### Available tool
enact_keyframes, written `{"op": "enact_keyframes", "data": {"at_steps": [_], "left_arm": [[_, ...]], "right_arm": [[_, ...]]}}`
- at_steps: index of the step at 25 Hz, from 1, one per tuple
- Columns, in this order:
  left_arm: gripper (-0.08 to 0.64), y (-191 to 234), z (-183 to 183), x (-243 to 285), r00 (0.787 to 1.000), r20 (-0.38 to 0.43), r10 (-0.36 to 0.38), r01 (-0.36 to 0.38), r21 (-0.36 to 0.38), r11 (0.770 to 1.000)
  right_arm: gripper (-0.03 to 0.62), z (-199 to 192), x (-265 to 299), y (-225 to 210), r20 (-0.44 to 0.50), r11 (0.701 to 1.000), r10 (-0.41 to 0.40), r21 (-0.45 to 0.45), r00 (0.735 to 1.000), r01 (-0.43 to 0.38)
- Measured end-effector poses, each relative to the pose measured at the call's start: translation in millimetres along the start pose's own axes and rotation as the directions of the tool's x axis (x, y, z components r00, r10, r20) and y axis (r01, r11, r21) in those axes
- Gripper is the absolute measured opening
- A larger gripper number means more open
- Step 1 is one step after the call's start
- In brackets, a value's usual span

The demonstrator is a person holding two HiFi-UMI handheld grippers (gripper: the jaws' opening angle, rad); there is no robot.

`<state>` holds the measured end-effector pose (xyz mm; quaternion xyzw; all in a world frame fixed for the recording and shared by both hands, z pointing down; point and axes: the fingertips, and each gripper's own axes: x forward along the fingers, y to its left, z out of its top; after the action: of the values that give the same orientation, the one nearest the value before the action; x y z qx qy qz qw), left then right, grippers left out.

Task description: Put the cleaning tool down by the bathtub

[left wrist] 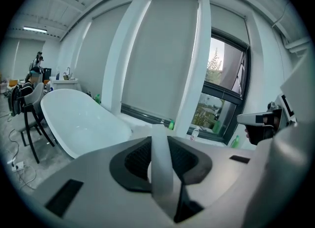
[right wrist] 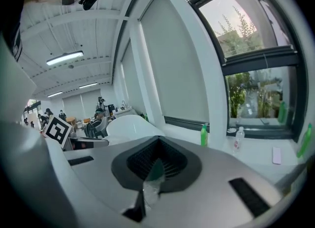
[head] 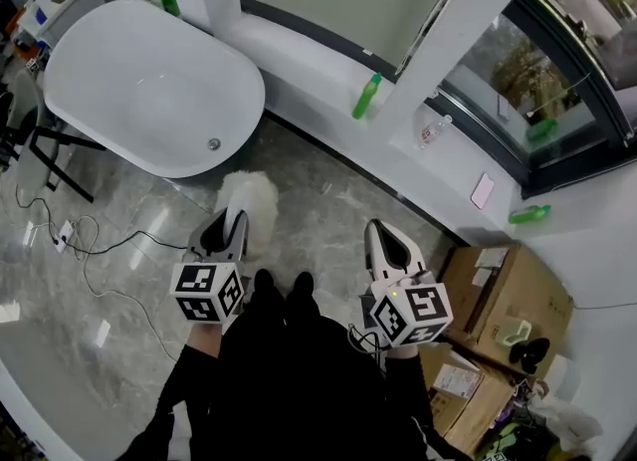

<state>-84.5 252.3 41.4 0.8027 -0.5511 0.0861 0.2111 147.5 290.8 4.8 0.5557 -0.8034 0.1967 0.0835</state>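
The white bathtub [head: 119, 71] stands at the upper left of the head view, and it also shows in the left gripper view [left wrist: 83, 123]. The cleaning tool's fluffy white head [head: 251, 198] rests on the grey floor just below the tub's near end. Its white handle [left wrist: 160, 155] runs up between the jaws of my left gripper [head: 227, 226], which is shut on it. My right gripper [head: 384, 242] hangs to the right over the floor, apart from the tool. Its jaws [right wrist: 151, 175] are together, with only a small greenish translucent scrap at the seam.
A white window ledge carries a green bottle [head: 366, 97], a clear bottle [head: 435, 130], a pink phone [head: 482, 190] and another green bottle [head: 530, 214]. Cardboard boxes [head: 498, 300] sit at the right. Cables [head: 80, 250] trail over the floor at the left, beside a black chair frame [head: 45, 145].
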Motion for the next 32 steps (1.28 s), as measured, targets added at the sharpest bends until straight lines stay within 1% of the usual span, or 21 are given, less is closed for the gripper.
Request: {"op": "enact_keyframes", "data": {"at_steps": [3,8,11,16,21,32], "left_arm": [[0.101,-12,2,14,1.0,0.004,-0.008,0.008,0.006,1.0],[0.101,-25,7,33,1.0,0.024,-0.001,0.001,0.004,1.0],[0.101,-26,14,45,0.999,0.035,0.009,-0.009,-0.003,1.0],[0.101,-22,19,68,0.999,0.037,0.027,-0.027,-0.008,1.0],[0.101,-11,14,104,1.0,-0.001,0.02,-0.02,-0.013,1.0],[0.101,9,28,204,0.997,-0.059,-0.047,0.046,-0.022,0.999]], "right_arm": [[0.0,-2,-3,-18,-0.005,0.999,-0.019,0.028,1.0,0.019],[0.0,-6,-8,-43,-0.008,0.998,-0.055,0.035,0.998,0.056],[0.0,-5,-10,-49,-0.004,0.997,-0.06,0.043,0.998,0.061],[0.0,-7,-2,-52,-0.012,0.998,-0.058,0.023,0.998,0.059],[0.0,-6,22,-59,-0.029,0.996,-0.079,0.028,0.996,0.08],[0.001,25,109,-81,-0.074,0.992,-0.118,0.029,0.99,0.12]]}}
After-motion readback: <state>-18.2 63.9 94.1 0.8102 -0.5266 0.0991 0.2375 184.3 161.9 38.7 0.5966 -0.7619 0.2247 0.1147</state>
